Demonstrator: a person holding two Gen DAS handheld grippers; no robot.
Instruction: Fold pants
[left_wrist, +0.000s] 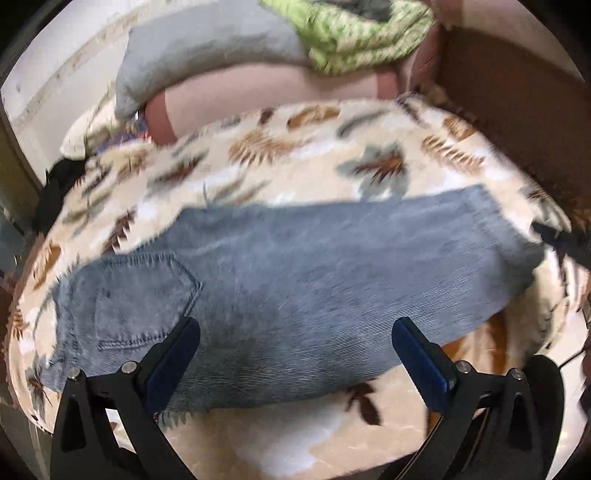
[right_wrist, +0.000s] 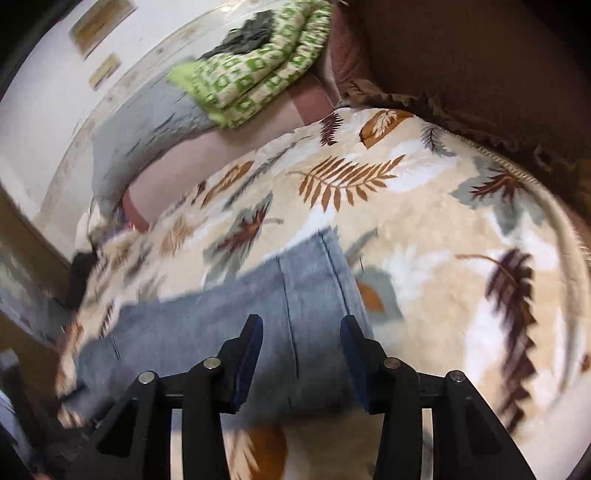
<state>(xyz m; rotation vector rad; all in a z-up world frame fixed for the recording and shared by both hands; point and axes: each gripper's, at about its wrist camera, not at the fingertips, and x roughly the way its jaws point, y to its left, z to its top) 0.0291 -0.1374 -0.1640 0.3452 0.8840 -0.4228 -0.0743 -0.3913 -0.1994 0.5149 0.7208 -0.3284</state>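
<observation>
Clearly, both grippers agape, empty, above jeans

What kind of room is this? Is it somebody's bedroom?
Probably a bedroom. The jeans lie on a leaf-print blanket spread like a bed cover, with a grey pillow and a folded green quilt behind it.

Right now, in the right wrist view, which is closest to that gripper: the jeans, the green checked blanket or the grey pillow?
1. Jeans, directly under the open right gripper.
2. Grey pillow, farther back, left.
3. Green checked blanket, resting on the pillow's far end.
</observation>
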